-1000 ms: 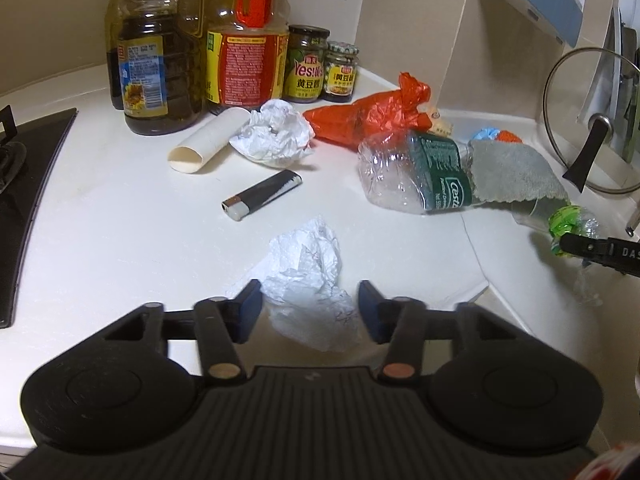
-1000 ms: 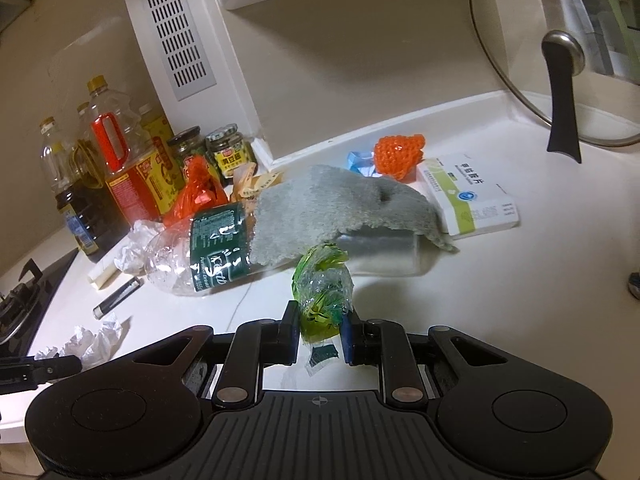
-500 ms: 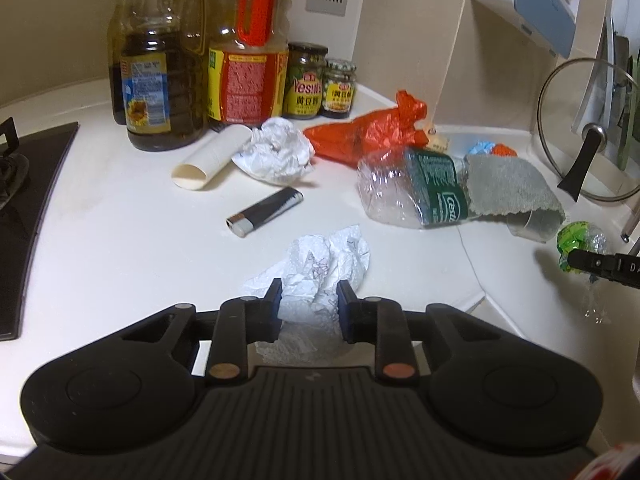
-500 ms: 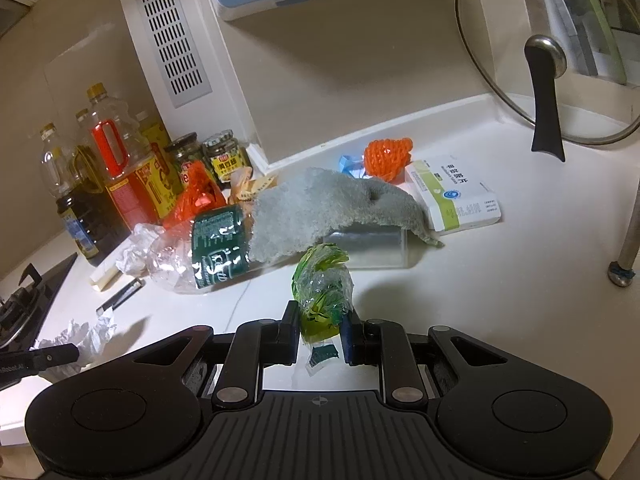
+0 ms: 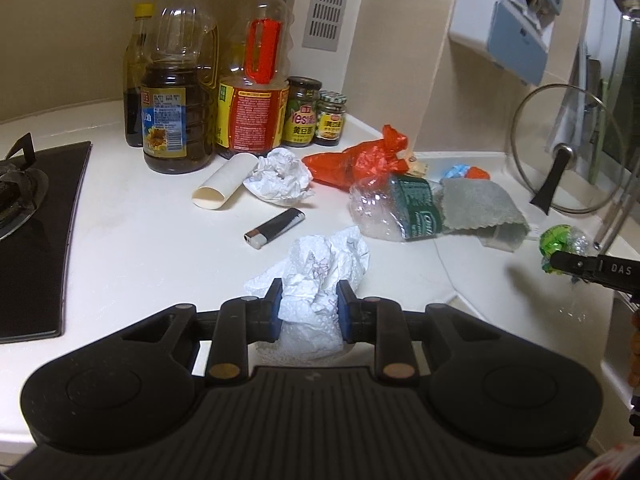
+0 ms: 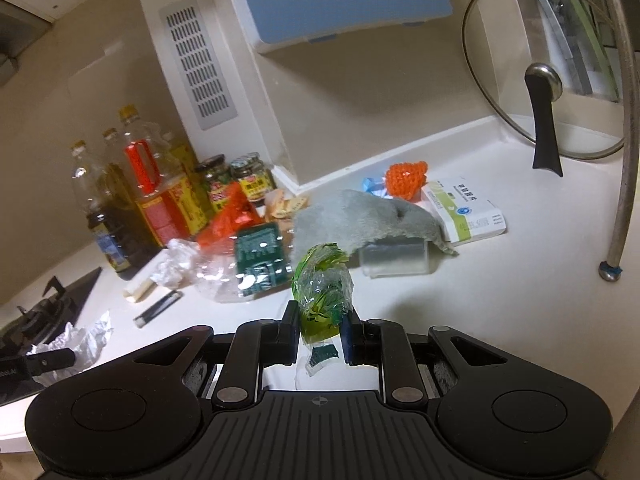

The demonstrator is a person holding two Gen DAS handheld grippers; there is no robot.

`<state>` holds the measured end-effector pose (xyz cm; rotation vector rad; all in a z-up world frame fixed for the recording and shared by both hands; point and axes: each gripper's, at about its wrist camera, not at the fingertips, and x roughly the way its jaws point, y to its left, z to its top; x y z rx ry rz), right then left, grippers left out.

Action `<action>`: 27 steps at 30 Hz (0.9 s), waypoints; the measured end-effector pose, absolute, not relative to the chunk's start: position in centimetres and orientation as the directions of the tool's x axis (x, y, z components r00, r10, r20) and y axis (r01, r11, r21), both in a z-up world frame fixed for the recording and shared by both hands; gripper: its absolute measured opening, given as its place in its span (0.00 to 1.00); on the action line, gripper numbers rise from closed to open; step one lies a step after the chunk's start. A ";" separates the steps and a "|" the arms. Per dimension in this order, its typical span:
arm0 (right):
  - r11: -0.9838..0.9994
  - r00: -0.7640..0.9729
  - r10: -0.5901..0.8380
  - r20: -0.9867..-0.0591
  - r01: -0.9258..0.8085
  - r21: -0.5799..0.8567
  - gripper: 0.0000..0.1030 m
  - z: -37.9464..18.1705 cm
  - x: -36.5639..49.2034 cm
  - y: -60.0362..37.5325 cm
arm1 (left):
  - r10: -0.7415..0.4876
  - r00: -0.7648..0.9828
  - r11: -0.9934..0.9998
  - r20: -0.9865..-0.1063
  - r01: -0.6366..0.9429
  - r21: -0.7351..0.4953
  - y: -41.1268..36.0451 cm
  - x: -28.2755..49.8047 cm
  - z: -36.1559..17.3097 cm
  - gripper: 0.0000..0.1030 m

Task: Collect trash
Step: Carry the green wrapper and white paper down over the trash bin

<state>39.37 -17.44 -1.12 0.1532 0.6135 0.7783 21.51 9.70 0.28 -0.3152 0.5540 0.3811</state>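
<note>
Left gripper (image 5: 307, 303) fingers, wide apart a second ago, now clamped on crumpled white tissue (image 5: 320, 276) at near bench (image 5: 120, 240) edge, right gripper (image 6: 319, 330) fingers stay clamped on green wrapper (image 6: 322, 288), raised above bench.

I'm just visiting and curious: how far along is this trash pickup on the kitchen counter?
No bin is in view, so nothing shows as finished. In hand: the left gripper is clamped on a crumpled white tissue, and the right gripper holds a green plastic wrapper. Left on the counter: another tissue wad, a cardboard tube, a red bag and a crushed bottle.
</note>
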 end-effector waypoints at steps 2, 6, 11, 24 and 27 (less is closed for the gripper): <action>0.703 0.541 0.706 -0.457 -0.617 0.354 0.20 -0.9 38.2 -17.5 | 0.253 0.789 0.889 -0.561 -0.418 -0.188 9.4 20.7 0.4 0.23; 0.684 0.519 0.722 -0.457 -0.634 0.362 0.20 -0.7 35.6 -17.5 | 0.220 0.797 0.899 -0.563 -0.390 -0.201 8.6 19.0 0.4 0.23; 0.663 0.482 0.739 -0.472 -0.648 0.376 0.20 -1.1 31.9 -17.3 | 0.176 0.798 0.913 -0.577 -0.351 -0.206 7.5 16.9 -0.1 0.23; 0.661 0.397 0.725 -0.563 -0.629 0.409 0.20 -4.6 25.1 -17.0 | 0.070 0.760 0.934 -0.646 -0.277 -0.225 5.3 14.0 -3.2 0.23; 0.670 0.380 0.706 -0.597 -0.631 0.391 0.20 -6.0 23.9 -16.6 | 0.048 0.744 0.938 -0.666 -0.262 -0.226 4.8 14.0 -4.3 0.23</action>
